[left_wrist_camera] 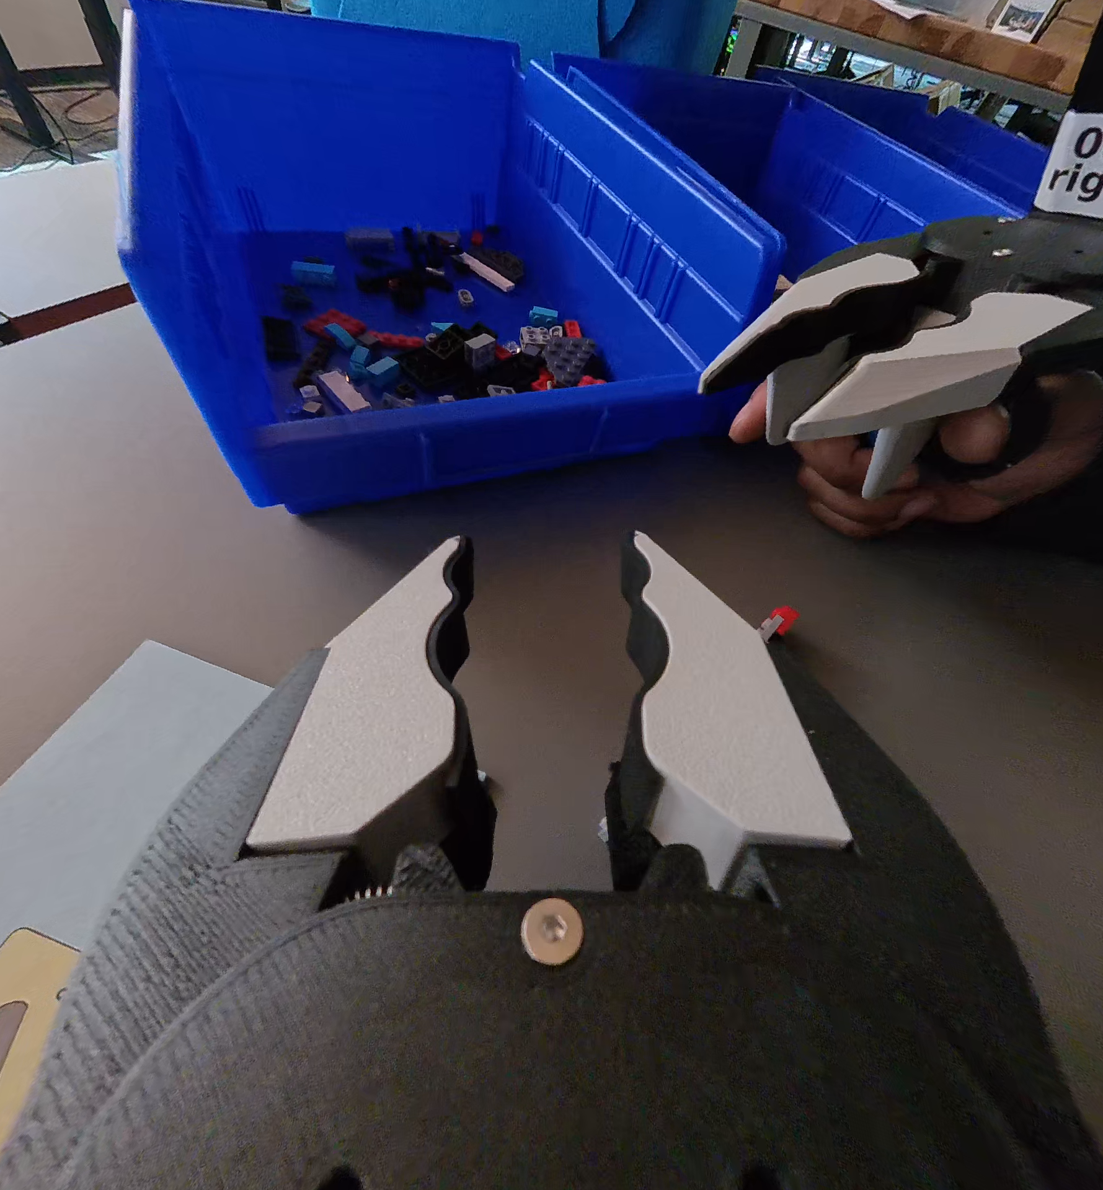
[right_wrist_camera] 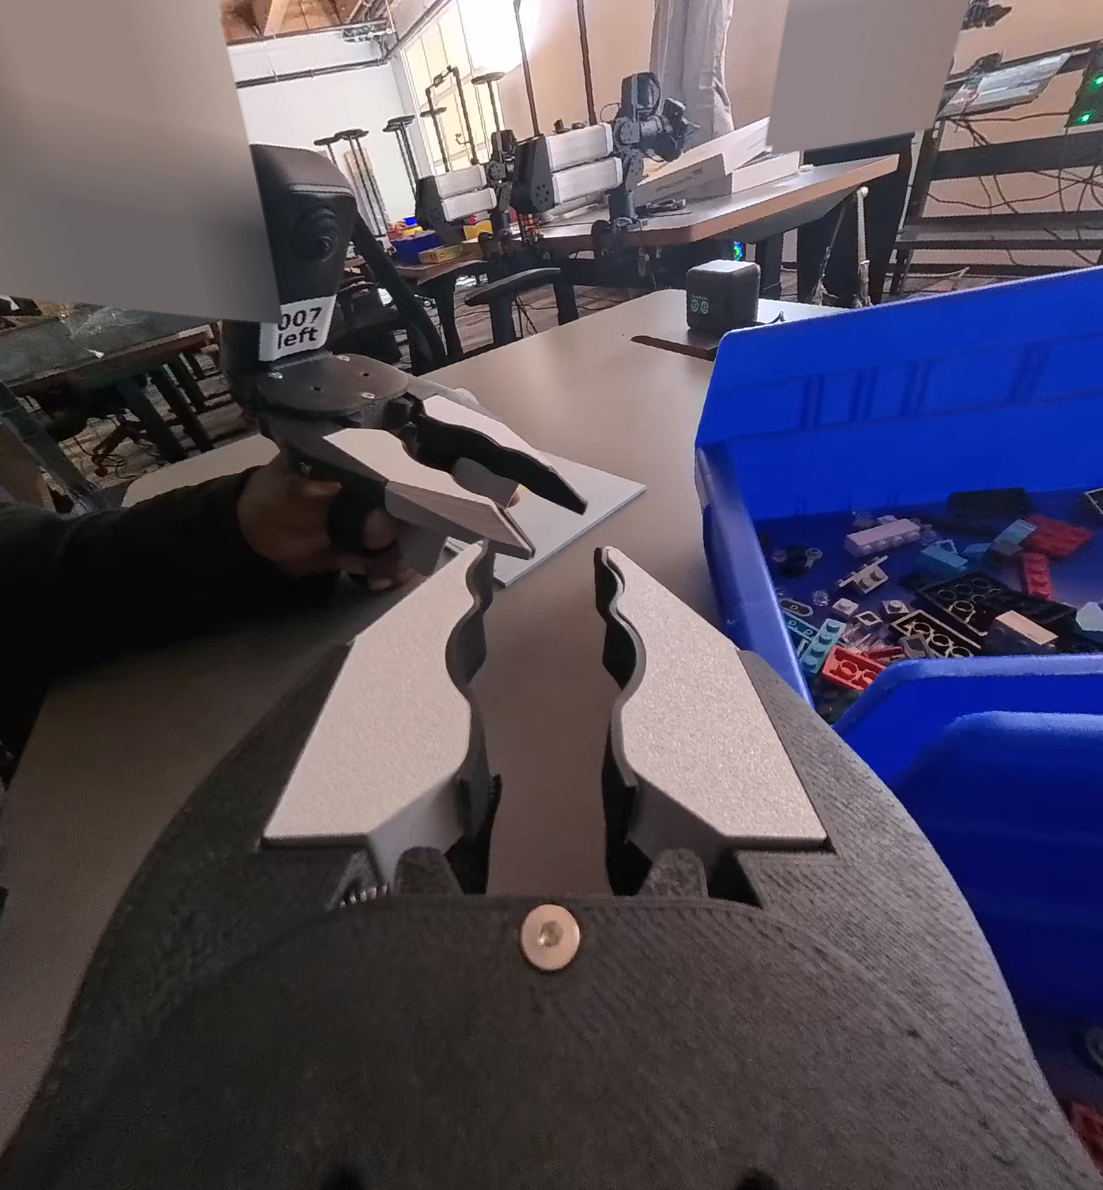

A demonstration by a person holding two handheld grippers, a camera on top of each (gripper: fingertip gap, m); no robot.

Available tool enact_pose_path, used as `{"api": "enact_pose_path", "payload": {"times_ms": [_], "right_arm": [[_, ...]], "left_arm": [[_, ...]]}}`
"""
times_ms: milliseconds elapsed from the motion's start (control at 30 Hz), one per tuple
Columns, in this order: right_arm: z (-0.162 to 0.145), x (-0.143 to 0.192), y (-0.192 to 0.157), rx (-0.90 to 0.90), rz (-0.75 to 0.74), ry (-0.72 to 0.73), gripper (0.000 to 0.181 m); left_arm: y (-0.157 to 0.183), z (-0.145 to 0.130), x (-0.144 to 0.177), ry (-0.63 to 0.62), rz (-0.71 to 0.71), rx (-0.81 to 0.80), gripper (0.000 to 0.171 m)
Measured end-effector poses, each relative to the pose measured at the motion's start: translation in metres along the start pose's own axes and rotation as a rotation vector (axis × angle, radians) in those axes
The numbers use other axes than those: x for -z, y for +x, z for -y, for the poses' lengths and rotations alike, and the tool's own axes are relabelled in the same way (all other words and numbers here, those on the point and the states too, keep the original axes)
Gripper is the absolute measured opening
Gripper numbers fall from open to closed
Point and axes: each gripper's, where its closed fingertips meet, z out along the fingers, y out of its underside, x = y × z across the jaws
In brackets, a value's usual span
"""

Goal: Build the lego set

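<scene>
- Left gripper (left_wrist_camera: 545,547): jaws apart w/ a clear gap, nothing between them, over bare dark table (left_wrist_camera: 536,502).
- Right gripper (right_wrist_camera: 542,557): also parted, holding nothing, over table just left of the bin.
- Small red/grey piece (left_wrist_camera: 778,622) lies on table just right of left gripper's right finger.
- Booklet (left_wrist_camera: 52,805) flat on table at left gripper's left.
- Blue bin (left_wrist_camera: 407,444) beyond left gripper; loose lego bricks (left_wrist_camera: 432,348) (black, red, light blue, grey) scattered on its floor.
- Hand (left_wrist_camera: 922,476) grips right gripper's handle just right of bin's front corner.
- 2nd blue bin (left_wrist_camera: 858,167) behind, to the right.
</scene>
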Motion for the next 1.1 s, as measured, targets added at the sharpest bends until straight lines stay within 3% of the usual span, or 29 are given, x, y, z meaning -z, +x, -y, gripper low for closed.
{"api": "enact_pose_path", "payload": {"times_ms": [500,733,933,1100], "right_arm": [[-0.001,-0.003,0.002,-0.029,0.009,-0.009,0.034],[0.010,0.020,-0.015,-0.017,0.057,0.097,0.034],[0.008,0.070,-0.034,-0.015,0.096,0.153,0.032],[0.005,0.106,-0.038,-0.045,0.091,0.179,0.032]], "left_arm": [[-0.001,0.003,0.004,0.017,-0.020,0.003,0.046],[0.021,0.052,0.007,0.123,-0.103,-0.071,0.046],[0.073,0.104,-0.036,-0.051,-0.169,-0.299,0.046],[0.120,0.125,-0.104,-0.339,-0.235,-0.403,0.045]]}}
